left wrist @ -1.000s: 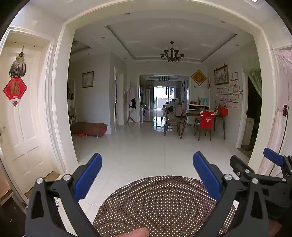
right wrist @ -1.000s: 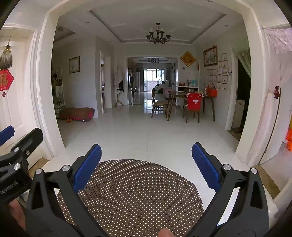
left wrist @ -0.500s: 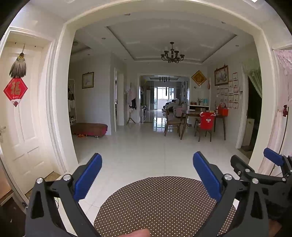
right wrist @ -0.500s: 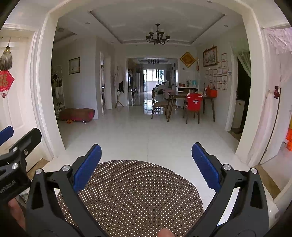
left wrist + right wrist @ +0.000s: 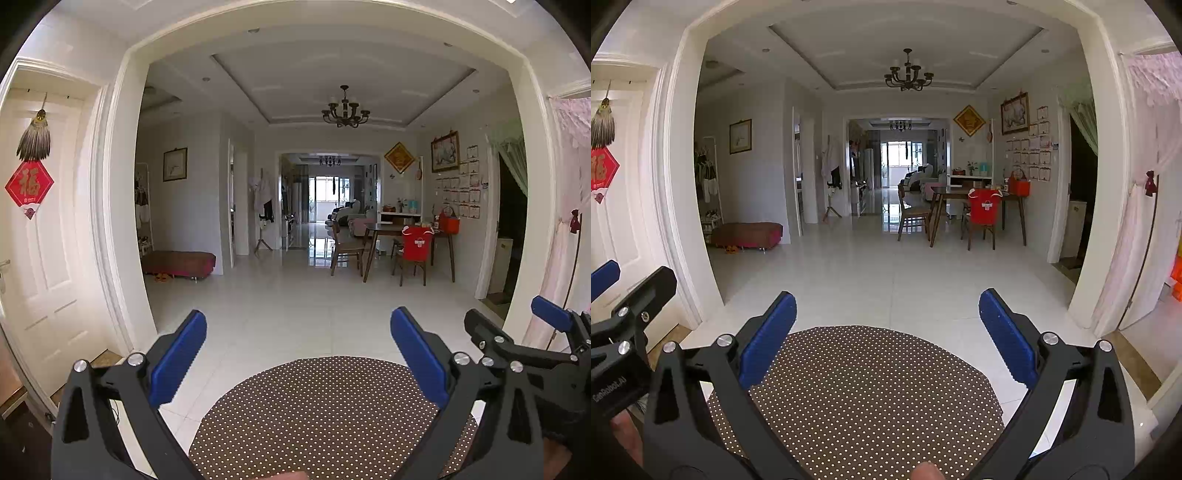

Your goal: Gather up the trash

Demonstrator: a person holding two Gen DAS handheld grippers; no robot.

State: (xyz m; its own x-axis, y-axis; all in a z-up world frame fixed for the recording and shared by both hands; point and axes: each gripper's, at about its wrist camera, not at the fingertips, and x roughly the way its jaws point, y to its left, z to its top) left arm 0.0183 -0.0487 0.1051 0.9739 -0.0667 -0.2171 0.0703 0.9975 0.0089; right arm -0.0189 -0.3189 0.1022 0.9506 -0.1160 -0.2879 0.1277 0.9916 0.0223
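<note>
Room: white tiled floor (image 5: pixel 288 314), dining set far right.
Counter: round polka-dot counter (image 5: pixel 857 398), bare beneath both grippers.
Left gripper (image 5: pixel 298 354): jaws wide apart, empty.
Right gripper (image 5: pixel 886 336): jaws wide apart, empty.
Trash: none visible in either view.

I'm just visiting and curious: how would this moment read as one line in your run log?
stage: start | left gripper: open, empty | right gripper: open, empty | below: dotted brown surface | trash: none visible

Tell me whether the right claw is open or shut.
Open. In its own view the right claw has its two blue pads spread wide apart, with nothing between them; only the dotted brown mat shows in the gap.
</note>
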